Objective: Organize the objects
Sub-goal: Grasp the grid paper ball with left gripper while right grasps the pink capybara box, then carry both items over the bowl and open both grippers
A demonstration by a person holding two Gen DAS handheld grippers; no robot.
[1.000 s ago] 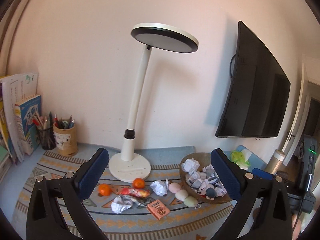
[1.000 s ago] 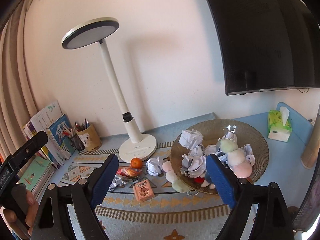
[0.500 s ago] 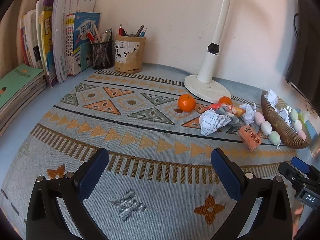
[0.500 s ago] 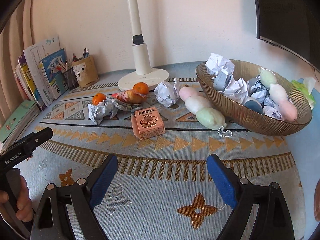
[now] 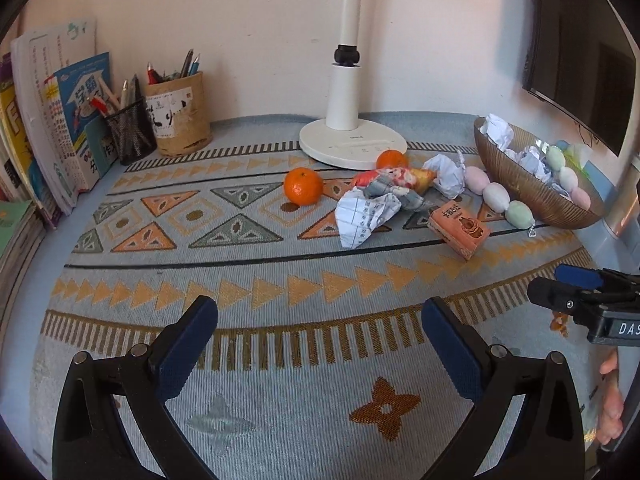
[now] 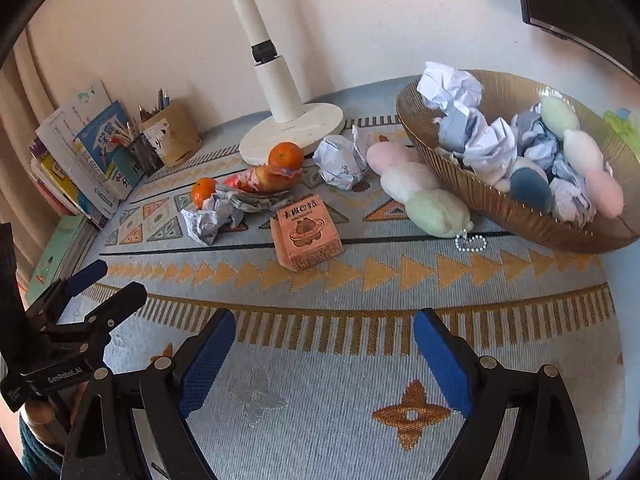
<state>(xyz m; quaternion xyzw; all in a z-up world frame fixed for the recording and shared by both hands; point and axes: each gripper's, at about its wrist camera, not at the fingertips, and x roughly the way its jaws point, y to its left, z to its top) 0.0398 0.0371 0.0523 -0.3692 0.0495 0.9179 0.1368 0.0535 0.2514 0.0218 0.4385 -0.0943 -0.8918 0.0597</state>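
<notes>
Orange carton [image 6: 306, 232] ahead of right gripper [image 6: 324, 360], left gripper [image 5: 320, 344], both fingers apart, empty

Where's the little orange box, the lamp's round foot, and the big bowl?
orange box [image 6: 306, 232], right wrist view, top face.
lamp base [image 5: 352, 146], left wrist view, flat foot.
bowl [image 6: 496, 204], right wrist view, outer wall.

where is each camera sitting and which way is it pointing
Left wrist: on the left gripper, low over the mat, facing the wall, lamp and pen cups; own open fingers below, right gripper at the right edge.
Right wrist: on the right gripper, facing the box and bowl; own open fingers below, left gripper at the left edge.
Shared: lamp, oranges, crumpled paper, box, bowl.
</notes>
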